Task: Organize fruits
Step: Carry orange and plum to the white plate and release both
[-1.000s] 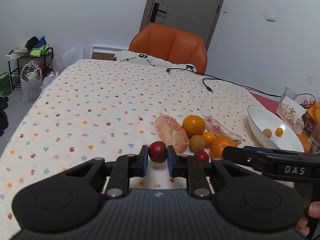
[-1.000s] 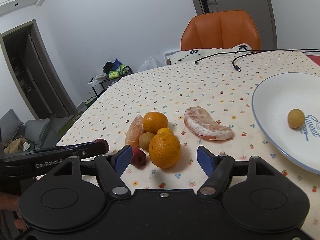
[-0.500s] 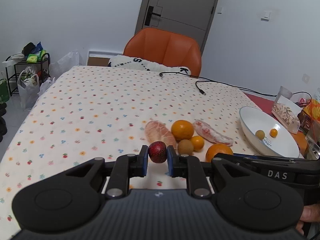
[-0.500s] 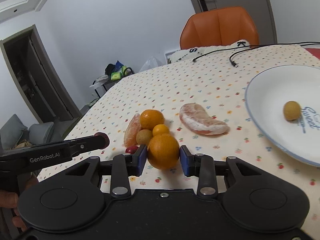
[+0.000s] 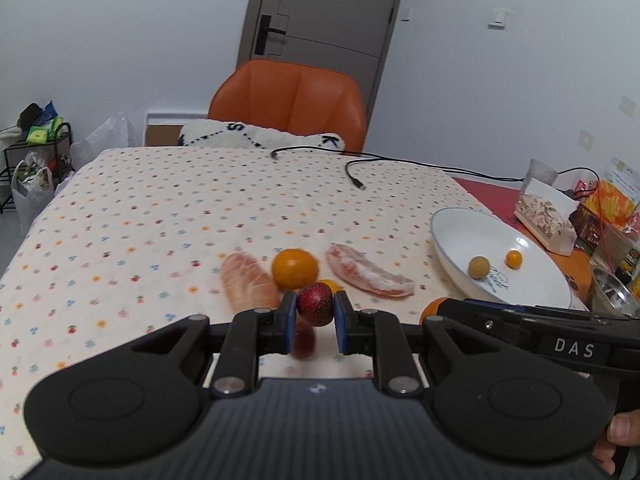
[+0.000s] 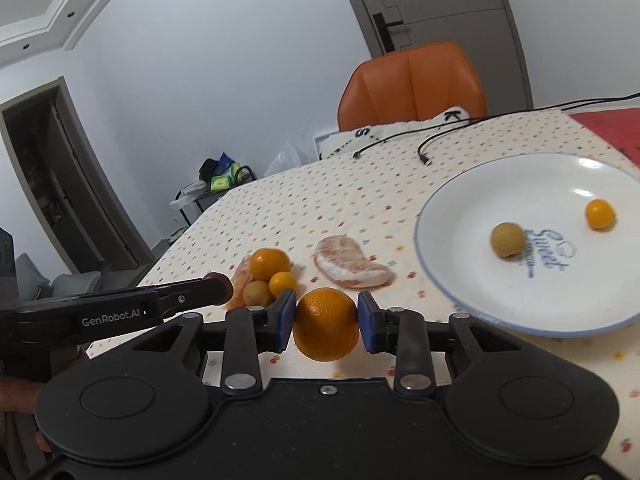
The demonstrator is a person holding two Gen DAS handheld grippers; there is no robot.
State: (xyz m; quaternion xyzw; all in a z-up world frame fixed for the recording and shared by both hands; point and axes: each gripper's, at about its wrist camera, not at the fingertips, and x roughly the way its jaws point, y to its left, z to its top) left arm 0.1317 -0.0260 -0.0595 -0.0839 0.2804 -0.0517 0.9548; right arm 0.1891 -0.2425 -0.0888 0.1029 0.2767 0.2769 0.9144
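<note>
Both fruits, plum (image 5: 315,309) and orange (image 6: 326,329), now lifted clear.

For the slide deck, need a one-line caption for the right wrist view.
Right gripper clamps a large round orange near the white blue-rimmed plate.

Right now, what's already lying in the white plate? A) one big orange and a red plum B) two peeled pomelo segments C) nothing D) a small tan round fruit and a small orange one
D: the white plate holds only a small tan fruit and a small orange fruit, lying apart.
</note>
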